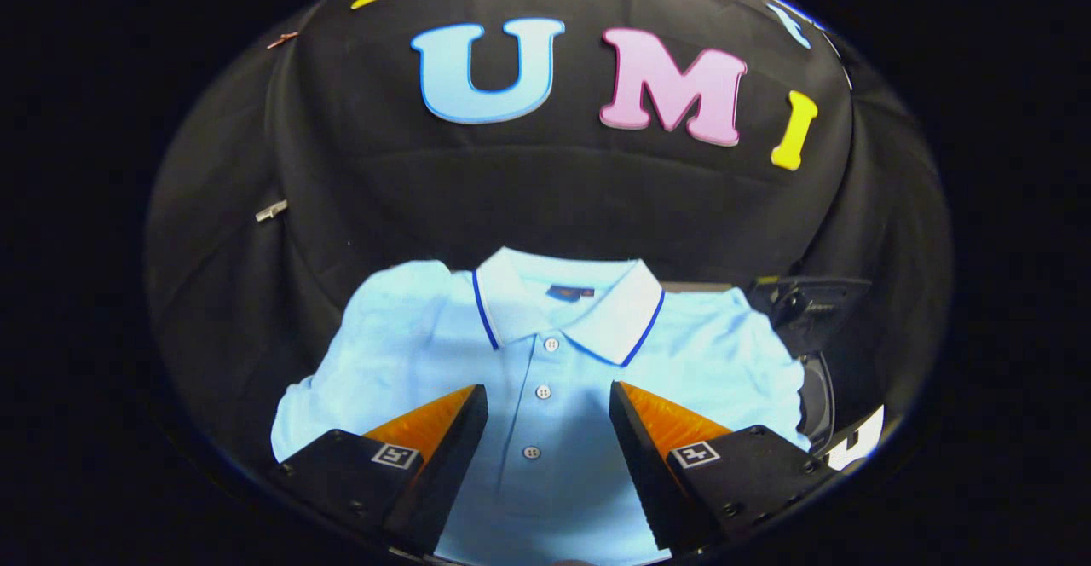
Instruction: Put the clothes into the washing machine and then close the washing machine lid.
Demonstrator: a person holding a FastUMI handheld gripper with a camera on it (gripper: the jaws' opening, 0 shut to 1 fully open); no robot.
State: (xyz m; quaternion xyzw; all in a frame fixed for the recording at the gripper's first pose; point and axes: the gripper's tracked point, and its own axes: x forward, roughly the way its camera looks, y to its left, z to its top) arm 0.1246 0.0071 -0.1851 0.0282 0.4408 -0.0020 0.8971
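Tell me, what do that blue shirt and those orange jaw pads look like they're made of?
The polo shirt looks like soft matte knit cotton, going by its fine texture and wrinkles; the collar is white with blue trim. The pads look like ribbed orange rubber or plastic, hard to say which. The gripper has its jaws open over the button placket.

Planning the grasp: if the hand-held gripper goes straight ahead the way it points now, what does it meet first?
Most likely the shirt. The hand-held gripper is open, its fingers spread on either side of the button placket, which lies in the gap between them. Depth is unclear, so I cannot tell how near the cloth is.
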